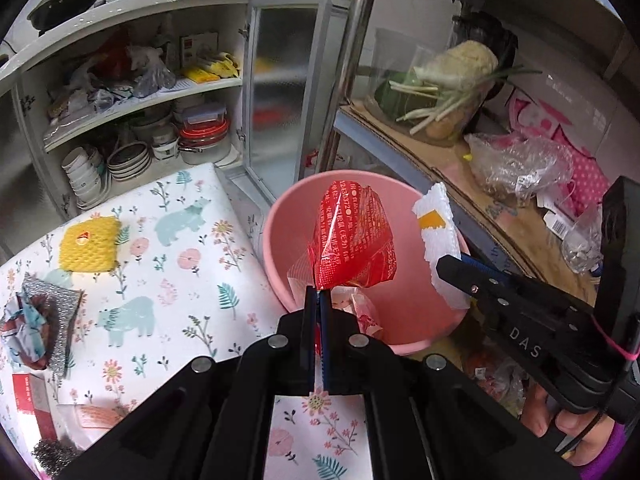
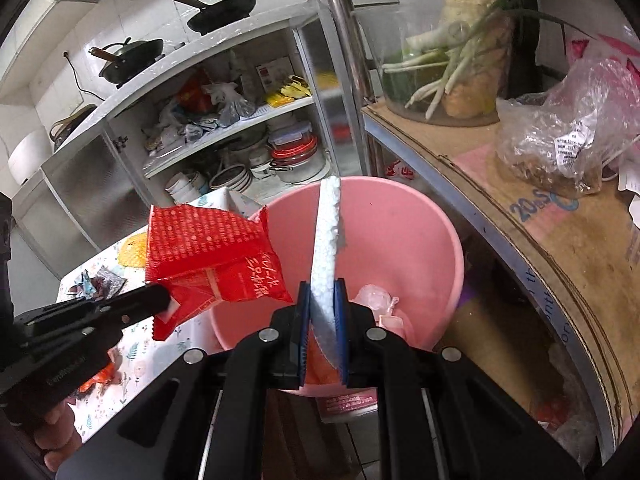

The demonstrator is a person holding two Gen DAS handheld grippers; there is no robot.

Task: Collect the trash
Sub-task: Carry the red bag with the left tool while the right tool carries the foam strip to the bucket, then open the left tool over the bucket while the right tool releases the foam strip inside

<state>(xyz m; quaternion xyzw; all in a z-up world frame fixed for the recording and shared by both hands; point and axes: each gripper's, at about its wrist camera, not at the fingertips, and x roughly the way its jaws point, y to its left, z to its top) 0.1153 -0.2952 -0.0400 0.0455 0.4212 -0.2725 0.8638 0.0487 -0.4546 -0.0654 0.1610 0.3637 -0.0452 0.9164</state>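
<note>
- Left gripper (image 1: 319,294) clamps a red wrapper (image 1: 352,240); right gripper (image 2: 322,292) clamps white foam (image 2: 326,248).
- Both hang over the pink bin (image 2: 400,240).
- Next, I think: open both and drop them.

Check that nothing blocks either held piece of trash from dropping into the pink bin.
Nothing visible does. The left gripper holds the red wrapper and the right gripper holds the white foam piece, both over the open mouth of the pink bin. Only a few scraps lie at its bottom.
</note>
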